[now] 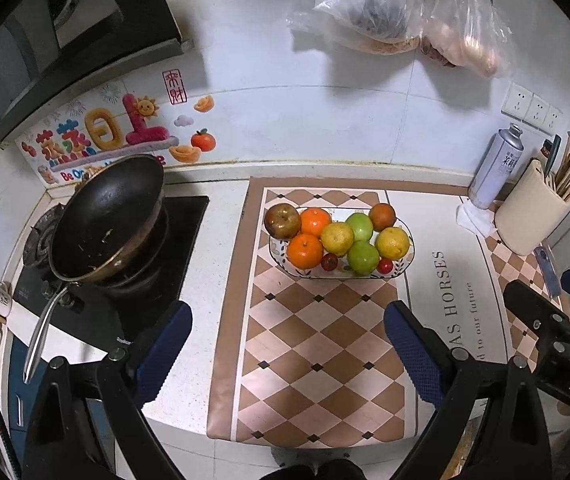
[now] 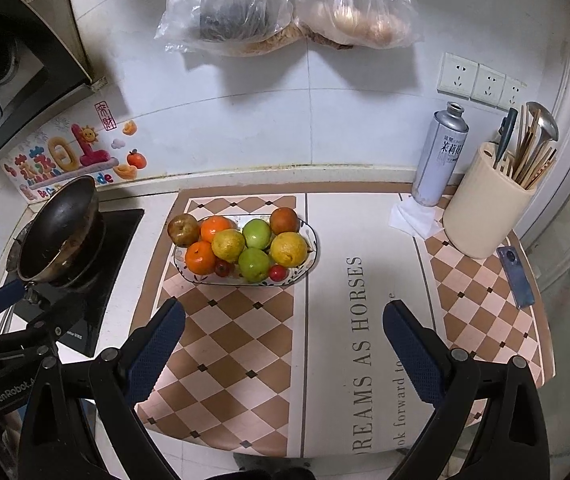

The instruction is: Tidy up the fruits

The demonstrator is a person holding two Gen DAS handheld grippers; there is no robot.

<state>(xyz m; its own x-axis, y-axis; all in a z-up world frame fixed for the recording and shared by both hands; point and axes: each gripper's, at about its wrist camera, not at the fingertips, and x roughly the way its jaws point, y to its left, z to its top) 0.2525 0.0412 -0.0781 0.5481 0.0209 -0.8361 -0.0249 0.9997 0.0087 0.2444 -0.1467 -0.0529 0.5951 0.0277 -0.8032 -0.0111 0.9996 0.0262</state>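
Both grippers hang spread and empty over the checked mat point(image 2: 225, 340), the left gripper point(image 1: 289, 348) nearer the stove, the right gripper point(image 2: 285, 344) above the print "DREAMS AS HORSES". The bowl point(image 2: 309, 256) of fruits point(image 2: 245, 244) sits at the mat's far left. "GenRobot" shows on the left tool's body, and the can point(image 2: 441, 152) far right carries Chinese lettering.

Both views were evenly and fairly brightly lit from above, with a cool cast. The hanging plastic bags point(image 2: 285, 4) threw soft shadows down the white wall point(image 2: 245, 120). Fisheye distortion bent the edges, corners went black, and focus stayed sharp.
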